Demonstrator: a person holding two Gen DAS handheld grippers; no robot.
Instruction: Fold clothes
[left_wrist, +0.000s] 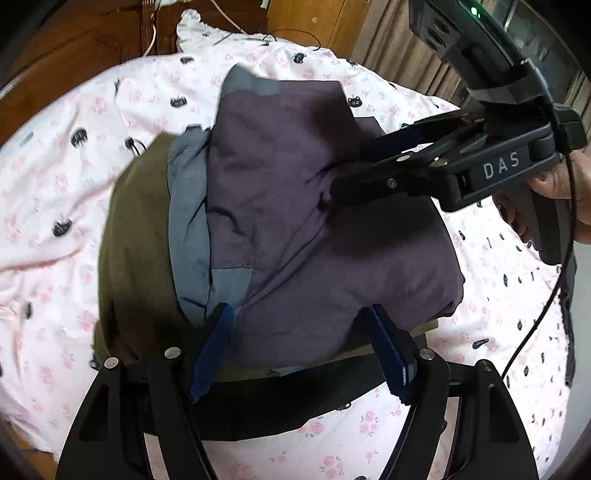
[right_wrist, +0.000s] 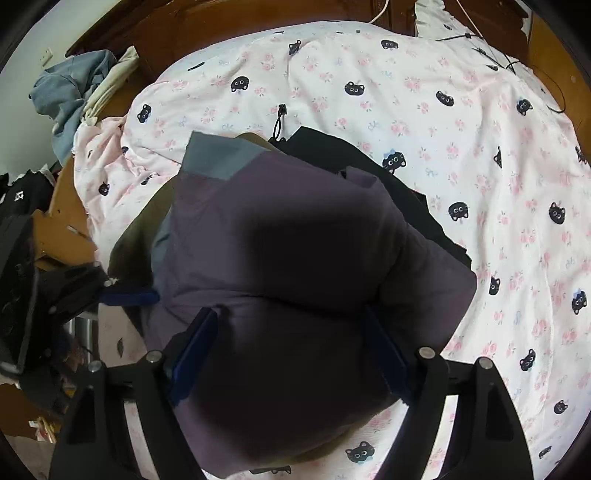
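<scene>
A folded purple-and-grey garment (left_wrist: 295, 221) lies on top of an olive garment (left_wrist: 136, 240) and a black one (right_wrist: 369, 162), stacked on the bed. My left gripper (left_wrist: 299, 339) is open, its blue pads on either side of the purple garment's near edge. My right gripper (left_wrist: 351, 173) comes in from the right, its jaws close together and pressed into the purple cloth; in its own view (right_wrist: 291, 350) the pads straddle a bulge of the purple garment (right_wrist: 288, 258). I cannot tell whether it pinches the cloth.
The bed sheet (right_wrist: 461, 129) is white with pink flowers and black cat faces. A wooden headboard (left_wrist: 74, 55) and cables (left_wrist: 151, 33) lie beyond. A pile of grey and cream clothes (right_wrist: 74, 92) sits off the bed's far left corner.
</scene>
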